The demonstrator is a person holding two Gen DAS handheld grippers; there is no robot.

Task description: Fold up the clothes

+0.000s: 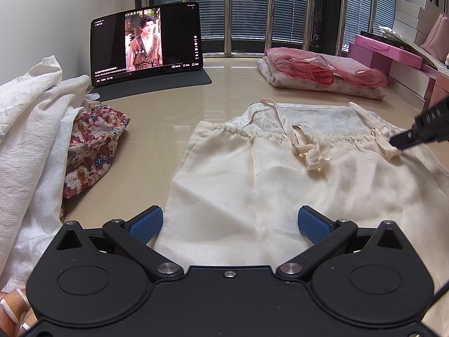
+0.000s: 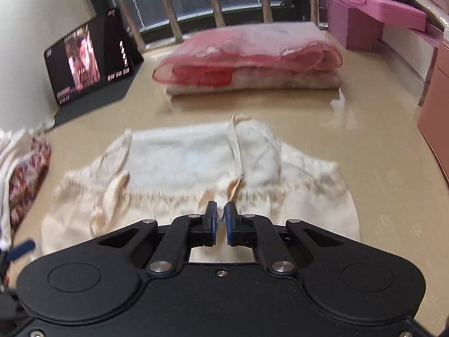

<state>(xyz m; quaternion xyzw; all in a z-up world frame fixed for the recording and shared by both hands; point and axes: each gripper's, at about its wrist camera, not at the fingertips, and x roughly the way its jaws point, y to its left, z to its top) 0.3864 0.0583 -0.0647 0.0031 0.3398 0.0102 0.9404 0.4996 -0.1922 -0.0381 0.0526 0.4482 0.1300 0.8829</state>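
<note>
On cream slip dress [image 2: 196, 196]: right tool [image 2: 220, 210] pinching strap [image 2: 235, 151].

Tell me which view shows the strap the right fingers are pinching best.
Left wrist: sharp, it shows the strap lying on the cream top with the right gripper tip on it. Right wrist is blurred; there the strap runs down between the nearly shut fingers.

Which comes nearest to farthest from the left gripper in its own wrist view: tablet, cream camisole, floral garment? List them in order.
From the left gripper:
1. cream camisole, spread flat right under and ahead of the open fingers.
2. floral garment, bunched to the left beside the white cloth pile.
3. tablet, propped upright at the far left by the wall.
</note>
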